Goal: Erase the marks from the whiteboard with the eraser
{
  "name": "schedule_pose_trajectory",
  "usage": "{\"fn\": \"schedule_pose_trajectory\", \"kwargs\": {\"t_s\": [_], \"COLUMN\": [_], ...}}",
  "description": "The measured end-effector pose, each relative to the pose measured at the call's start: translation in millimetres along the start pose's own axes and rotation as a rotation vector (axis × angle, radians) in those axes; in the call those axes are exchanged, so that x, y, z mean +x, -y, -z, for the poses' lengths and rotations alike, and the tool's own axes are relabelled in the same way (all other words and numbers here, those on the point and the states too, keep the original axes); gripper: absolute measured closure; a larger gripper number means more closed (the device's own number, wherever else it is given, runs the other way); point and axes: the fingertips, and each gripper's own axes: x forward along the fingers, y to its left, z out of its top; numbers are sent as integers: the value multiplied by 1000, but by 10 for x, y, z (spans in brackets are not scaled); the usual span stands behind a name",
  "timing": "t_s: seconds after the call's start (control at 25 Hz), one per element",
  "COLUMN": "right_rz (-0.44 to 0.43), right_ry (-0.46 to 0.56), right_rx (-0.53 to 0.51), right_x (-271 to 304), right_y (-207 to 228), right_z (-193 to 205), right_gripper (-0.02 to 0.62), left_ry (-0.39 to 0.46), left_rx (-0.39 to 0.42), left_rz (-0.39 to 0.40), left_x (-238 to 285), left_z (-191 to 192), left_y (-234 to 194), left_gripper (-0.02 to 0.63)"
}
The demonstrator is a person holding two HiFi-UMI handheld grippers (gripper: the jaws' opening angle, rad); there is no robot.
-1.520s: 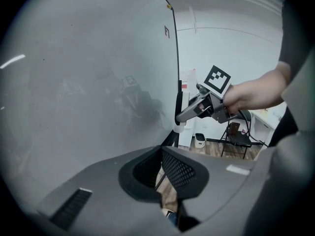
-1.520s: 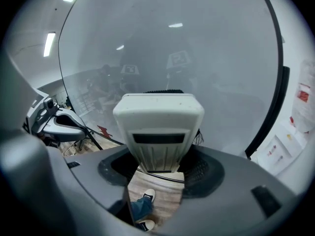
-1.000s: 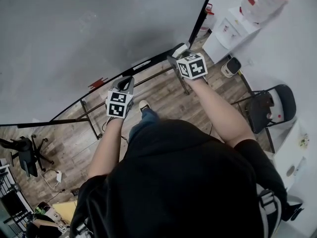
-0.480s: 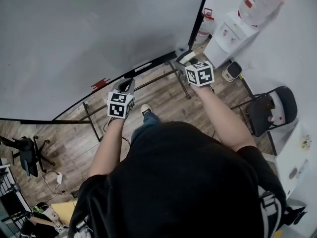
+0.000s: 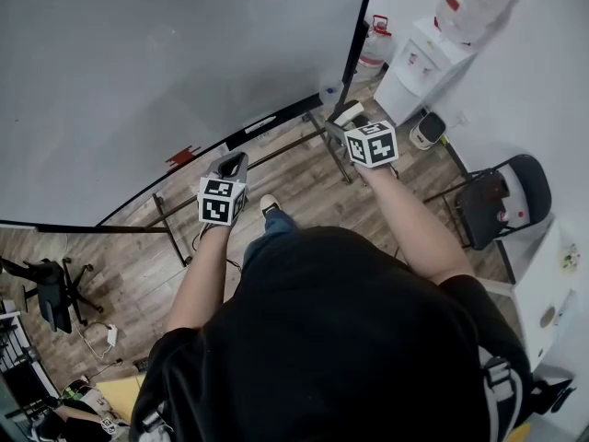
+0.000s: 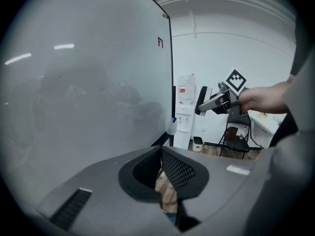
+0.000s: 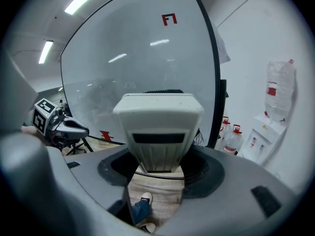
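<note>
The large whiteboard fills the upper left of the head view, and its surface shows only faint grey smudges. A red mark sits near its top edge and another red mark near its bottom rail. My right gripper is shut on a cream-white eraser, held a little off the board's lower right corner. My left gripper hovers in front of the bottom rail, its jaws closed on nothing. The left gripper view shows the right gripper away from the board.
A water dispenser with a bottle on top stands right of the board, with spare jugs beside it. A black folding chair is at the right, an office chair at the left. The board's stand legs cross the wooden floor.
My right gripper with the eraser has drifted right and slightly down, away from the board's bottom rail. The left gripper has hardly moved.
</note>
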Motion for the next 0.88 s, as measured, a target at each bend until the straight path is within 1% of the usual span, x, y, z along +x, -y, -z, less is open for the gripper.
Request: {"fn": "schedule_pose_trajectory", "kwargs": {"t_s": [0.88], "right_rz": [-9], "right_ry": [-3], "right_rx": [-3], "right_x": [-77], "right_y": [-50], "right_z": [106], "right_gripper": [345], "left_ry": [-6], "left_rx": [2], "left_rz": [13], "left_x": [-11], "left_z": [25], "left_y": [120], "left_gripper": [594]}}
